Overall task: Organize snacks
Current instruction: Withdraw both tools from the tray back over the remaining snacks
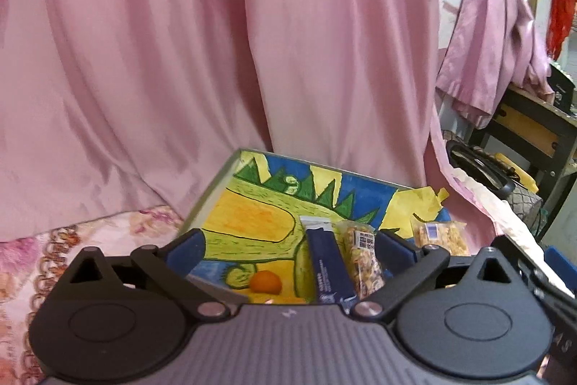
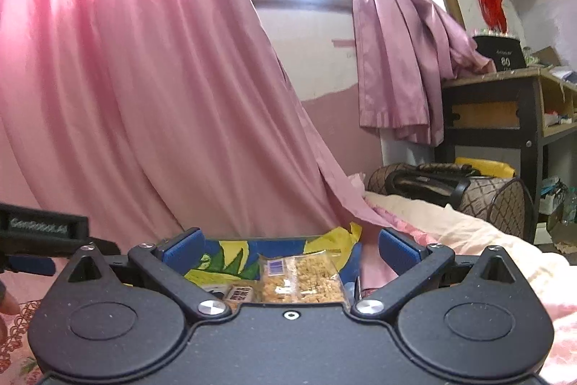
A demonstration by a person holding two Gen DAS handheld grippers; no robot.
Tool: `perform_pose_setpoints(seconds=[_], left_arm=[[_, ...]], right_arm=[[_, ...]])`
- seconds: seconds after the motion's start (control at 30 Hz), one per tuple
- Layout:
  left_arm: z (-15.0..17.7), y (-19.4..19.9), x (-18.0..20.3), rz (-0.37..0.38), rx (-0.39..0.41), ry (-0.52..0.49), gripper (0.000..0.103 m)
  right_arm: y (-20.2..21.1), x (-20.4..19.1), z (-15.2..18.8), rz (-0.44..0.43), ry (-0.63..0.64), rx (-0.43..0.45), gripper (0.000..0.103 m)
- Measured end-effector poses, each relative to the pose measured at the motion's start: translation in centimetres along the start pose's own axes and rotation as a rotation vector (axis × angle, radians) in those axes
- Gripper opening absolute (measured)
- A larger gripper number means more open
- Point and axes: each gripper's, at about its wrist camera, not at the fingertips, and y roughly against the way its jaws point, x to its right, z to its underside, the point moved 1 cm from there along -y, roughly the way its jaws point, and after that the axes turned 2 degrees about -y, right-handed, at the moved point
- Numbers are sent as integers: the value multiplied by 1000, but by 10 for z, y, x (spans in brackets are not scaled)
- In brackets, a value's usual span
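A shallow box painted with a green and yellow dinosaur (image 1: 252,222) lies on the bed. In it lie a dark blue bar wrapper (image 1: 326,266), a clear granola bar packet (image 1: 362,262), a clear packet of crisped snack (image 1: 440,237) and a small orange (image 1: 265,282). My left gripper (image 1: 292,251) is open above the box, the blue bar and granola packet between its fingers. My right gripper (image 2: 290,248) is open over the box's right end (image 2: 223,258), just above the crisped snack packet (image 2: 301,280). Another barcoded packet (image 2: 239,293) peeks out beside it.
A pink curtain (image 1: 216,42) hangs close behind the box. A floral bedspread (image 1: 54,240) lies to the left, a pale quilt (image 2: 468,233) to the right. A patterned bag (image 2: 468,190) and a dark desk (image 2: 505,103) stand at the right. The left gripper's body (image 2: 36,230) shows in the right wrist view.
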Motion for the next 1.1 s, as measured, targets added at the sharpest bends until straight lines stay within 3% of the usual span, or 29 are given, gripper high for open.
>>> perform_pose_setpoints(seconds=[0.53,1.1], left_arm=[[52,104,-30,5,104,-64,103],[116,154,-75,-55,33,19,103]], right_arm=[[91,-34,22,-47,119,8,102],[158,-60,56,-51,150,-97,102]])
